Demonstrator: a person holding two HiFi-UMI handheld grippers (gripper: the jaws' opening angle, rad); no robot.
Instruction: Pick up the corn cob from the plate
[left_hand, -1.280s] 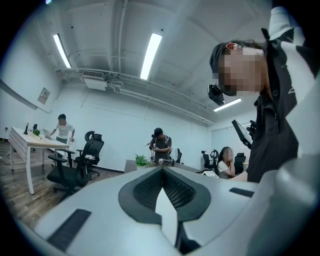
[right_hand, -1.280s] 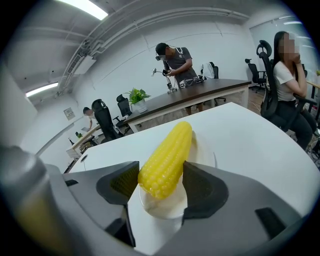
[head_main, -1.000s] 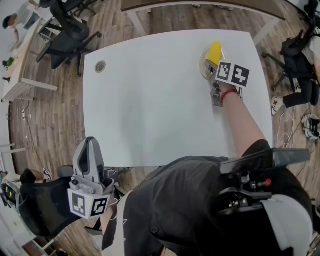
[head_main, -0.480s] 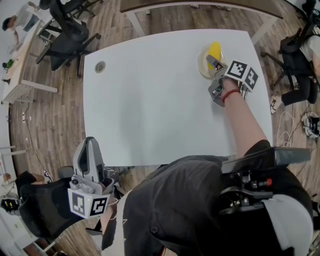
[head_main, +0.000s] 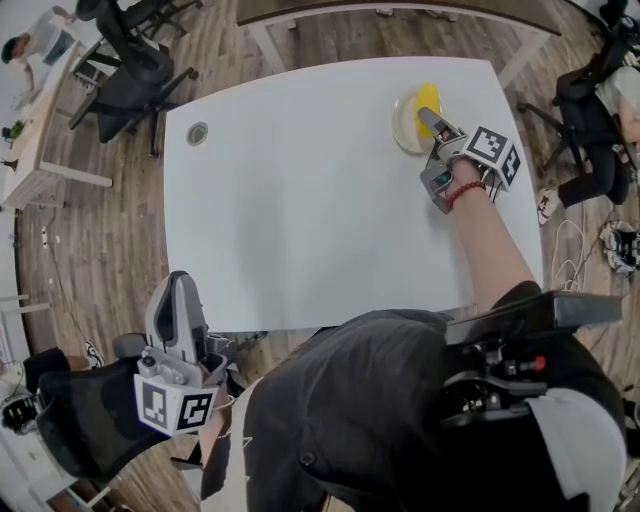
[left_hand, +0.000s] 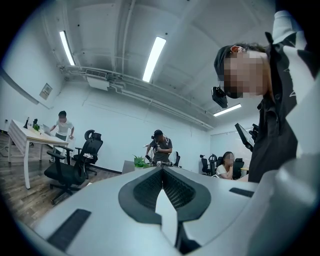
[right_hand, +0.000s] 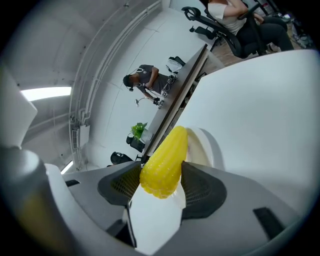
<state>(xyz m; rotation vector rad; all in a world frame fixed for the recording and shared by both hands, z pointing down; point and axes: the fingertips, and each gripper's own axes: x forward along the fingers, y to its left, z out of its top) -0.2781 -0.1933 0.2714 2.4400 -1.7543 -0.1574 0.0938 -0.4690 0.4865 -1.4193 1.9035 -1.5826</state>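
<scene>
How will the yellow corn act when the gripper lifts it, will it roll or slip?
The corn cob looks round and tapered, so on the plate it could probably roll if nudged. It looks stiff, so it likely won't bend. The right gripper presses its thick end from both sides, so it probably won't slip much.

Looking down from above, the right hand-held gripper (head_main: 428, 116) covers the near end of the corn cob (head_main: 428, 97) and part of the plate (head_main: 402, 122), so I can't tell if the cob touches the plate. In the right gripper view the cob blocks much of the plate. The person's torso (head_main: 380, 420) hides the near edge of the bench (head_main: 300, 200). A small round thing (head_main: 197, 131) near its far left corner is too small to identify.
</scene>
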